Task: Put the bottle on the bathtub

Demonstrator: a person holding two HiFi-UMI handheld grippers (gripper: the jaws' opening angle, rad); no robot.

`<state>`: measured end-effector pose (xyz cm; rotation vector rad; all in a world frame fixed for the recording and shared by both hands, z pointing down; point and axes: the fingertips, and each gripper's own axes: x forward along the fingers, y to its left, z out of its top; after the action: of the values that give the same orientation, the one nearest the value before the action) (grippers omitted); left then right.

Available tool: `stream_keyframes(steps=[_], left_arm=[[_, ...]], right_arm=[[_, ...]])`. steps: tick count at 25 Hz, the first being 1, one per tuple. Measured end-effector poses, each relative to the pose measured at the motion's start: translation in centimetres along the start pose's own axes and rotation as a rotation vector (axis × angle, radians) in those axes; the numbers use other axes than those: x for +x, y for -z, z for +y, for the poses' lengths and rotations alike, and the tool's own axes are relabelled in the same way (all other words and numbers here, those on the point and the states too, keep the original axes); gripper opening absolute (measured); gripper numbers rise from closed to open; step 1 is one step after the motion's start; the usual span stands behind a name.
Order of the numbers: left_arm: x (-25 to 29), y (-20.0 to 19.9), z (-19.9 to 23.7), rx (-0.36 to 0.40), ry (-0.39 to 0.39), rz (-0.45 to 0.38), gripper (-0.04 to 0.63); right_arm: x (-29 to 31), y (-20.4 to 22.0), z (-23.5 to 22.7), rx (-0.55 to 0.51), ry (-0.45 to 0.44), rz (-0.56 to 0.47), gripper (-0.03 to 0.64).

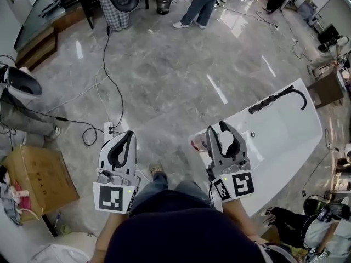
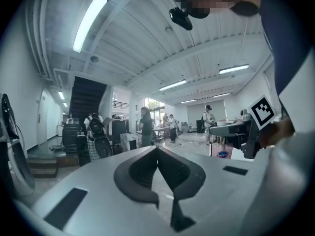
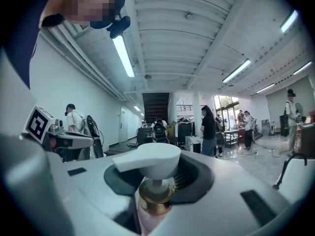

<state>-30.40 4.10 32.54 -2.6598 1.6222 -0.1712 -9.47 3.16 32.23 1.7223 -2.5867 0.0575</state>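
We hold the bottle (image 3: 153, 167) clamped in our right gripper (image 1: 219, 130) just beside the bathtub (image 1: 285, 133) rim, with the left gripper (image 1: 128, 136) jaws together on nothing; next, we judge, it needs setting upright on that rim.

— Underfoot?
— Glossy grey marble floor (image 1: 181, 64), streaked with pale reflections of the lamps. Crossed by black cables (image 1: 105, 53) leading to a white power strip (image 1: 108, 131) near the middle.
— And to the left?
— Cardboard box (image 1: 41, 179) near, wooden steps (image 1: 35, 47) far.
— Overhead?
— White ribbed ceiling (image 3: 197, 28), lit by long fluorescent tubes (image 2: 88, 21).
— At the far end?
— Black staircase (image 2: 86, 100), with a plain white wall (image 3: 74, 77) to its left and bright windows (image 2: 151, 103) to its right. Several people (image 2: 146, 127) standing about there.
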Motion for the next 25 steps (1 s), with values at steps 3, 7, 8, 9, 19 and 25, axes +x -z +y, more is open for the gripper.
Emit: stream_keyframes(steps=[3, 7, 8, 9, 19, 25], left_arm=[[2.9, 0.7, 1.4, -0.017, 0.064, 0.009, 0.023], [6.0, 1.9, 2.2, -0.047, 0.141, 0.010, 0.023], [6.7, 2.3, 2.4, -0.057, 0.155, 0.015, 0.023], [7.4, 2.7, 2.4, -0.065, 0.169, 0.022, 0.023], [18.4, 2.9, 1.3, -0.021, 0.347, 0.075, 0.023], [27.2, 1.0, -3.4, 0.024, 0.523, 0.076, 0.023]], right_arm=[[1.7, 0.5, -0.9, 0.007, 0.067, 0.023, 0.149], [2.7, 1.6, -1.4, -0.007, 0.125, 0.082, 0.149], [2.9, 2.0, -1.7, -0.008, 0.140, 0.099, 0.149], [3.1, 2.4, -2.1, -0.007, 0.155, 0.114, 0.149], [7.2, 3.6, -10.0, 0.039, 0.347, 0.102, 0.149], [9.0, 4.4, -17.4, 0.055, 0.469, 0.118, 0.149]])
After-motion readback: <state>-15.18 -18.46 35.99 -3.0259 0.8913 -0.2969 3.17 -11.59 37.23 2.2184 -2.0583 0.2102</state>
